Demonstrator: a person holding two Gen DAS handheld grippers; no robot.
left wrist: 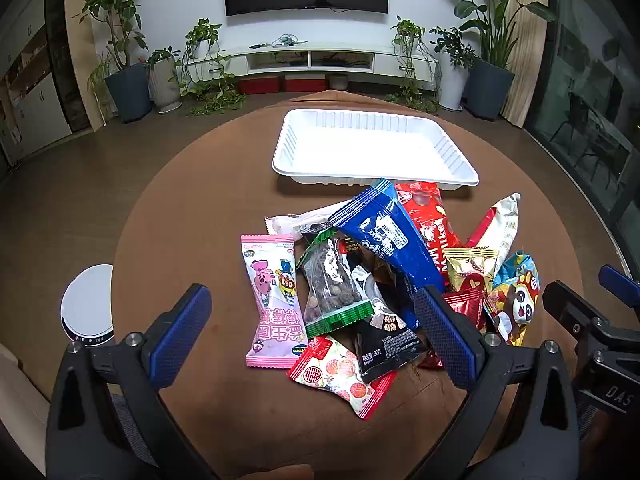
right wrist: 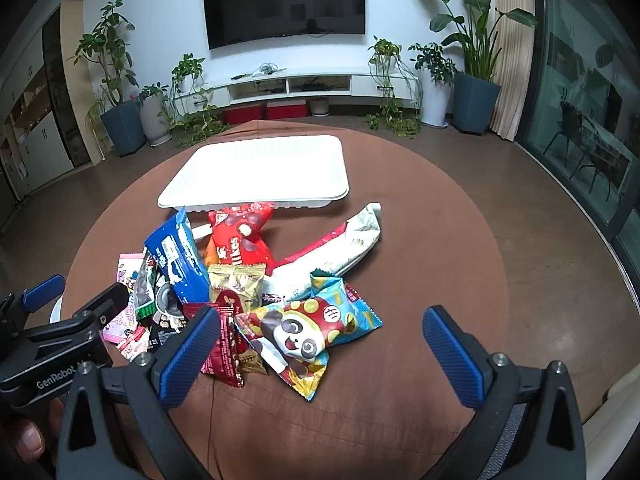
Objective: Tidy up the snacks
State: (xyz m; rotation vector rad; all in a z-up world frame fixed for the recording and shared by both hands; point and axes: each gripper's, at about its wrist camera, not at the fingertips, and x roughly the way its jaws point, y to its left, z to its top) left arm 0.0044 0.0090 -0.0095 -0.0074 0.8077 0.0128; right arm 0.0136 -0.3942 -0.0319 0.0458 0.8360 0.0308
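Home living room; wall TV (right wrist: 284,4); media console (right wrist: 304,86); potted plants (right wrist: 476,80)

- From my left cam the black packet (left wrist: 384,344) is mostly buried under the green-edged nut packet (left wrist: 332,284) and the blue Oreo packet (left wrist: 384,236), so I can't read its front.
- The white wrapper (left wrist: 304,218) at the back of the pile only pokes out, rest hidden.
- Dark red foil packet (right wrist: 224,344) sits partly behind my right gripper's (right wrist: 320,352) left finger pad, label unreadable.
- Left gripper (left wrist: 316,332) pad covers the Oreo packet's lower end.
- A thumb (right wrist: 30,438) is cut off at the right cam's bottom-left edge.
- The white round thing (left wrist: 86,306) off the table edge is half hidden, can't tell what it is.
- Print on the pink packet (left wrist: 274,300) is too small to read.
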